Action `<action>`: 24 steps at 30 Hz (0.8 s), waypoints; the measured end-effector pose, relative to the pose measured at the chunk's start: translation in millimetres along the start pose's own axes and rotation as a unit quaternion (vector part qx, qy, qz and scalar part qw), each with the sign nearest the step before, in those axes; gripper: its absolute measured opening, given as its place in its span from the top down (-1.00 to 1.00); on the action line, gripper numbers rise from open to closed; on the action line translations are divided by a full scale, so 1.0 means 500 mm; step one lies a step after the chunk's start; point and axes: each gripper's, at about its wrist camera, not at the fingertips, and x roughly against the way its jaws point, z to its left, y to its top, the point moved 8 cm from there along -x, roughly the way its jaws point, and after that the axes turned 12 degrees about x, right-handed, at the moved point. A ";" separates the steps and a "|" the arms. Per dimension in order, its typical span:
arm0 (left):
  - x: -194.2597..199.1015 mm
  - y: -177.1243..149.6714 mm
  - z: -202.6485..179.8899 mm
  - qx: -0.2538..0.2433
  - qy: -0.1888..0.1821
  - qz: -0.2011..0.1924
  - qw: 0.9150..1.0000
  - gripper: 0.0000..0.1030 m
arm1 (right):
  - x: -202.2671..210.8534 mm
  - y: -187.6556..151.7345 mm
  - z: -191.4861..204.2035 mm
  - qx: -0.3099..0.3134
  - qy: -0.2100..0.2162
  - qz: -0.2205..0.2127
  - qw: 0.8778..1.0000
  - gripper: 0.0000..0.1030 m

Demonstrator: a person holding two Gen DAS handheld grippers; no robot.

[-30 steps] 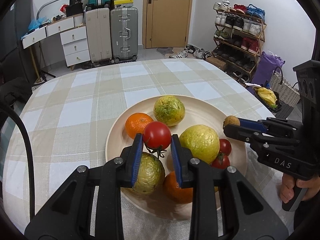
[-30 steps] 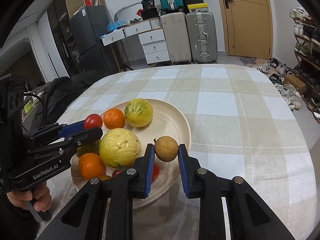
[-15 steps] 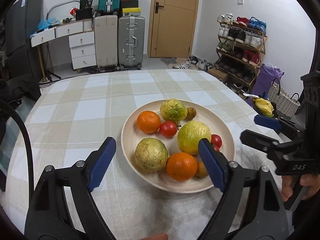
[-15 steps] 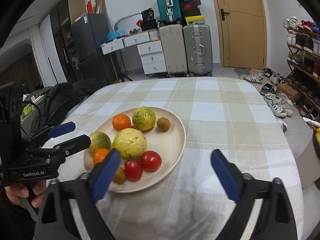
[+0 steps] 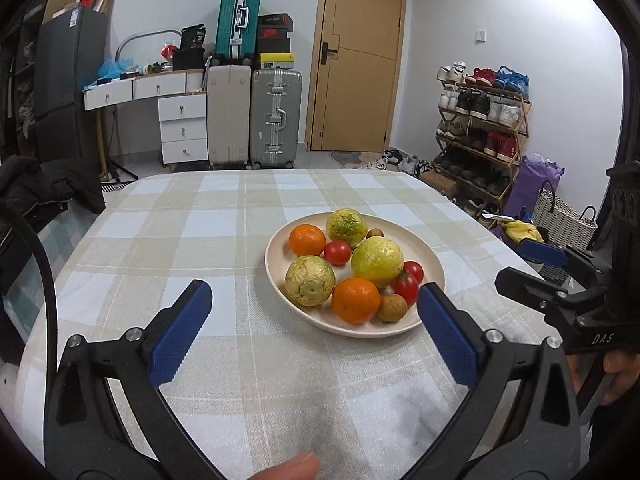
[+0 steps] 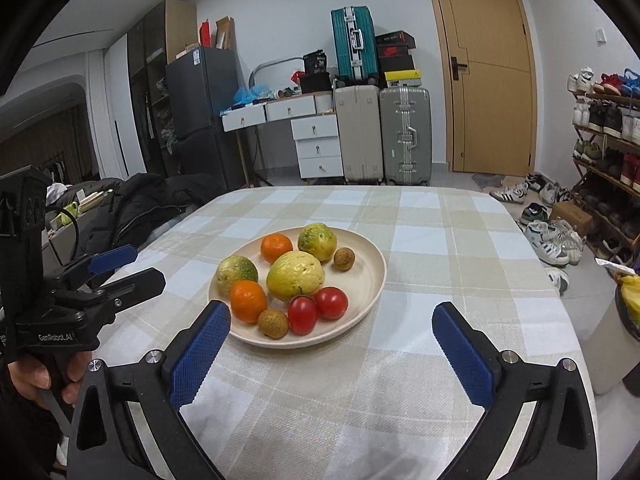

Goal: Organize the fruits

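Both hand-held grippers, left opening, right spread wide, hover empty (angled downward) before plate.

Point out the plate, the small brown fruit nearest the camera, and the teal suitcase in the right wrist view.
plate (image 6: 370,280), right wrist view, bare right rim.
small brown fruit (image 6: 273,323), right wrist view, middle of its rough skin.
teal suitcase (image 6: 352,42), right wrist view, front face beside the handle.

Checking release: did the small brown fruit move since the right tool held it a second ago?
Yes. The small brown fruit now lies on the plate near its far rim, beside the green-yellow fruit.
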 end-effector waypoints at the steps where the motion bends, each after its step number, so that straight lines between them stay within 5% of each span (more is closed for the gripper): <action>1: 0.007 -0.003 0.000 -0.001 -0.001 -0.004 1.000 -0.99 | 0.003 -0.002 0.003 0.000 0.000 -0.004 1.000 -1.00; 24: 0.028 -0.025 -0.006 -0.023 0.000 -0.017 1.000 -0.99 | 0.033 -0.012 0.035 0.036 0.012 -0.028 0.999 -1.00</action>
